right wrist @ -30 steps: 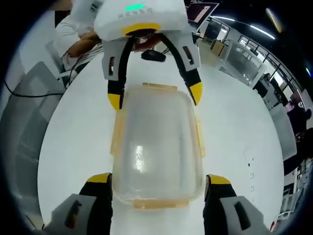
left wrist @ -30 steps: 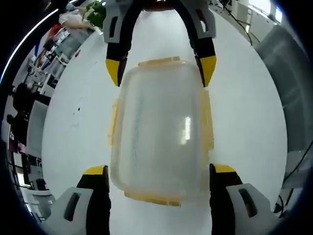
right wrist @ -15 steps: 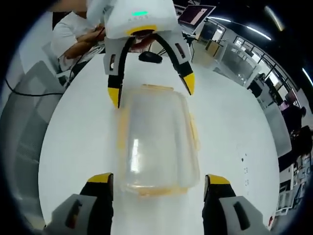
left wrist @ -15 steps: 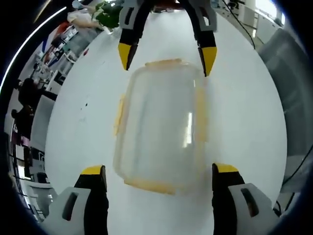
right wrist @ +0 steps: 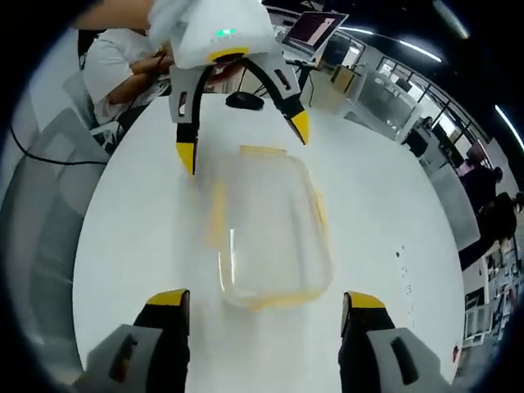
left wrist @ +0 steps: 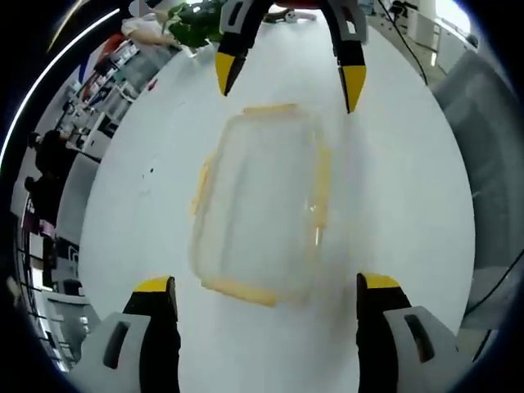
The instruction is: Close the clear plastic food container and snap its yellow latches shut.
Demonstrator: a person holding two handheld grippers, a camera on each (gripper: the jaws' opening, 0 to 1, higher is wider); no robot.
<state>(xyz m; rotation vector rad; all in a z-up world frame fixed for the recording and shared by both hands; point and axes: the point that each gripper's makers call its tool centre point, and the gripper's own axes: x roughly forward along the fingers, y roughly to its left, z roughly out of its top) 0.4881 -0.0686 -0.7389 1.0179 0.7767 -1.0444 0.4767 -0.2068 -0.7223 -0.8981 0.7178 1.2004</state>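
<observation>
Jaws of the left gripper point(left wrist: 262, 291) stand wide apart at the bottom of the left gripper view, holding nothing; the right gripper point(right wrist: 262, 301) is likewise spread and empty. Both hover clear of the container point(left wrist: 260, 201), which lies mid-frame on the white desk point(left wrist: 401, 188), lid on, yellow latches point(left wrist: 319, 187) apparently folded down, so release looks deliberate.

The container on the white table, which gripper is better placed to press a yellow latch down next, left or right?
Hard to split. Both grippers, left and right, are open, facing opposite ends of the container, touching nothing. Marginally the right: an end latch lies squarely between its jaws.
</observation>
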